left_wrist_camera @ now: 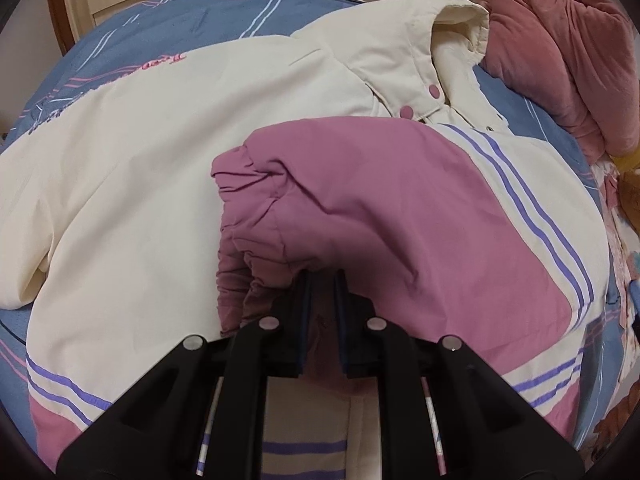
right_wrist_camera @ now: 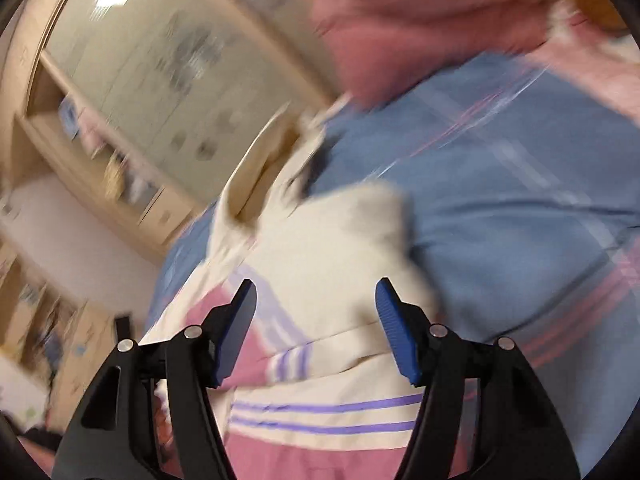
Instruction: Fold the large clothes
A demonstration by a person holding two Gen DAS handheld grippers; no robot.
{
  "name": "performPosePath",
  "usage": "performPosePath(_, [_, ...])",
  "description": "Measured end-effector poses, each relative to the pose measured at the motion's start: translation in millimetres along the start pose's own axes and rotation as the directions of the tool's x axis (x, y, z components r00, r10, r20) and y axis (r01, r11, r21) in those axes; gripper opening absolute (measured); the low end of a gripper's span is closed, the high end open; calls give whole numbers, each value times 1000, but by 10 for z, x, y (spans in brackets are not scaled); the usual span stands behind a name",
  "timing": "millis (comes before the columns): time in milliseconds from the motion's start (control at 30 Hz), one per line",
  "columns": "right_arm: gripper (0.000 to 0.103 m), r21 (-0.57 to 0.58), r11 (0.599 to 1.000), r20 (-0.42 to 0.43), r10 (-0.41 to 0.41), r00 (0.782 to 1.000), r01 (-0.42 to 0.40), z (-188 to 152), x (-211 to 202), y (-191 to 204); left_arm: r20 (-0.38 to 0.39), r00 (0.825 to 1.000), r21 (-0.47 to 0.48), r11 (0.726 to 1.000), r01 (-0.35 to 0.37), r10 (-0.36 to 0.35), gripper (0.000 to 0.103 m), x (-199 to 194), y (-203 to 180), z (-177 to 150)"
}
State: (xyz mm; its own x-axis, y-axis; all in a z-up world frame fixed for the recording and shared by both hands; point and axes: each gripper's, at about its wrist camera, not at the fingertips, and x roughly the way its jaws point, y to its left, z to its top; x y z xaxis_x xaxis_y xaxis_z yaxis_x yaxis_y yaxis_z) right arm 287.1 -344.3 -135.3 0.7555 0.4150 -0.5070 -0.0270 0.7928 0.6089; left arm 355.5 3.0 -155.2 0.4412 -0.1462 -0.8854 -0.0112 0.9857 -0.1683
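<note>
Left wrist: left gripper (left_wrist_camera: 323, 280) clenched on the pink sleeve (left_wrist_camera: 360, 208), laying it across the cream jacket (left_wrist_camera: 140, 152) on the bed (left_wrist_camera: 160, 12); right wrist, blurred: right gripper (right_wrist_camera: 316, 300) released, empty above the jacket (right_wrist_camera: 320, 240), so next is probably letting the cuff go.

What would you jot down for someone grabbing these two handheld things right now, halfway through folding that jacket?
Left tool: shut on the pink sleeve cuff, holding it over the jacket's cream body.
Right tool: open, nothing between its fingers, hovering above the jacket's striped edge; that view is blurred.
Jacket: spread on the blue bedsheet, collar toward the rolled pink blanket.
Done: one sleeve brought across the body.
Left: lay that sleeve down, fold the rest, probably the other sleeve too, though it isn't clearly visible.
</note>
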Motion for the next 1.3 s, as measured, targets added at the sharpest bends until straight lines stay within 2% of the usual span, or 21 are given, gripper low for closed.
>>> performPosePath(133, [63, -52, 994, -153, -99, 983, 92, -125, 579, -13, 19, 1000, 8, 1000, -22, 22, 13, 46, -20, 63])
performPosePath(300, [64, -40, 990, -184, -142, 973, 136, -281, 856, -114, 21, 1000, -1, 1000, 2, -2, 13, 25, 31, 61])
performPosePath(367, [72, -65, 990, -171, -137, 976, 128, -279, 793, -66, 21, 998, -17, 998, 60, -60, 28, -138, 118, 5])
performPosePath(400, [78, -75, 992, -165, -111, 980, 100, -277, 737, -29, 40, 991, -37, 991, 129, -127, 56, -302, 232, -53])
performPosePath(433, [80, -82, 994, -160, -80, 984, 67, -275, 716, -13, 67, 987, -64, 987, 149, -145, 89, -457, 373, -108])
performPosePath(467, [83, -102, 994, -152, -60, 987, 45, -304, 680, 8, 94, 987, -90, 986, 140, -132, 96, -573, 500, -147])
performPosePath(567, [83, -144, 989, -147, -67, 987, 45, -409, 658, 56, 177, 978, -254, 955, 154, -110, 96, -987, 1298, -324])
performPosePath(600, [83, -137, 990, -152, -63, 986, 42, -434, 649, 47, 194, 973, -331, 925, 188, -129, 96, -1078, 1649, -393])
performPosePath(700, [83, -111, 993, -165, -43, 985, 25, -447, 524, 51, 228, 966, -569, 787, 237, -126, 96, -1205, 2698, -639])
performPosePath(767, [83, -91, 996, -167, -22, 986, 7, -448, 378, 51, 257, 963, -703, 669, 243, -79, 96, -1242, 3366, -837])
performPosePath(867, [83, -92, 996, -146, -20, 989, 7, -447, 218, 40, 271, 962, -780, 581, 233, -23, 96, -1228, 3896, -973])
performPosePath(900, [83, -92, 996, -138, -28, 990, 15, -435, 195, 32, 286, 958, -798, 547, 253, -27, 95, -1183, 4070, -1013])
performPosePath(1000, [83, -54, 998, -129, -44, 991, 38, -428, 169, -56, 365, 930, -802, 492, 339, -45, 92, -1098, 4277, -1022])
performPosePath(1067, [83, -19, 999, -144, -30, 989, 27, -446, 183, -103, 388, 921, -798, 488, 353, -31, 70, -1045, 4299, -956])
performPosePath(1100, [83, -6, 1000, -148, -24, 989, 23, -461, 186, -113, 381, 924, -803, 484, 348, -33, 51, -992, 4328, -904])
performPosePath(1133, [83, 1, 1000, -150, -21, 989, 21, -475, 187, -117, 385, 922, -809, 466, 358, -41, 24, -933, 4358, -885])
performPosePath(1167, [83, 6, 1000, -150, -17, 989, 18, -494, 188, -114, 407, 912, -808, 443, 387, -55, 16, -899, 4398, -880])
performPosePath(1200, [83, 9, 1000, -150, -12, 989, 13, -507, 184, -106, 479, 875, -791, 393, 468, -78, 12, -893, 4451, -910])
performPosePath(1233, [83, 12, 1000, -151, -5, 989, 7, -521, 182, -96, 526, 847, -775, 369, 513, -71, 10, -943, 4442, -919])
performPosePath(1267, [83, 13, 1000, -153, -1, 988, 3, -529, 175, -90, 565, 823, -754, 369, 543, -58, 10, -1017, 4393, -881])
performPosePath(1300, [83, 12, 1000, -156, 3, 988, -1, -537, 170, -76, 614, 787, -702, 415, 579, -61, 10, -1166, 4256, -764])
